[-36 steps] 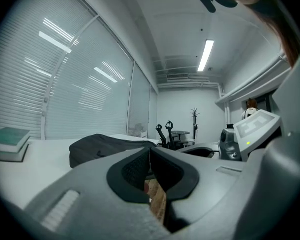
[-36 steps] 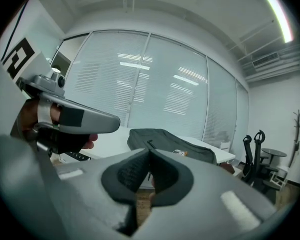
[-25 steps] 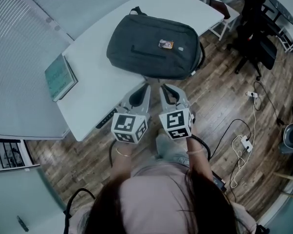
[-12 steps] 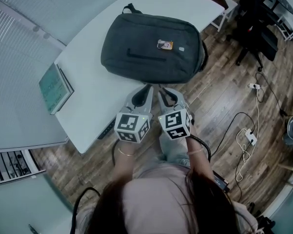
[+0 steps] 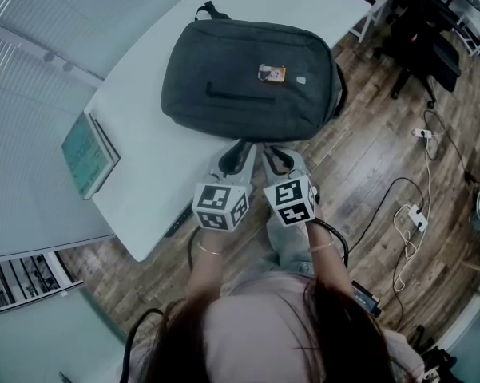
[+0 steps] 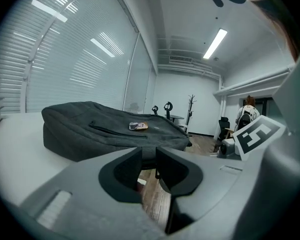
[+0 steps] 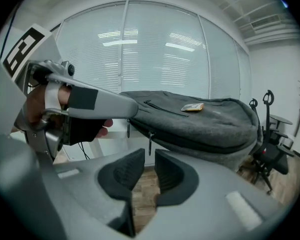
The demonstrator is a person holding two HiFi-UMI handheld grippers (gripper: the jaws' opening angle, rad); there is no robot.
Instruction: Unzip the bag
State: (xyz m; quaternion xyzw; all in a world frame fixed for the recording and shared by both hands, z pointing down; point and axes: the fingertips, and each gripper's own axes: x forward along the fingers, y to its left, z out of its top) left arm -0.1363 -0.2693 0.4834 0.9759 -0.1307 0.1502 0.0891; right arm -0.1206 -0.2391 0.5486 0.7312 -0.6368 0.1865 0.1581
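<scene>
Bag: flat on table, at my 12 o'clock
Left gripper: jaws just been opening, narrow gap, empty
Right gripper: I see jaws slightly apart, empty

I see the dark grey bag lying flat on the white surface, near its edge; zip closed; a zip pull hangs on its near side; a small tag sits on top.
</scene>
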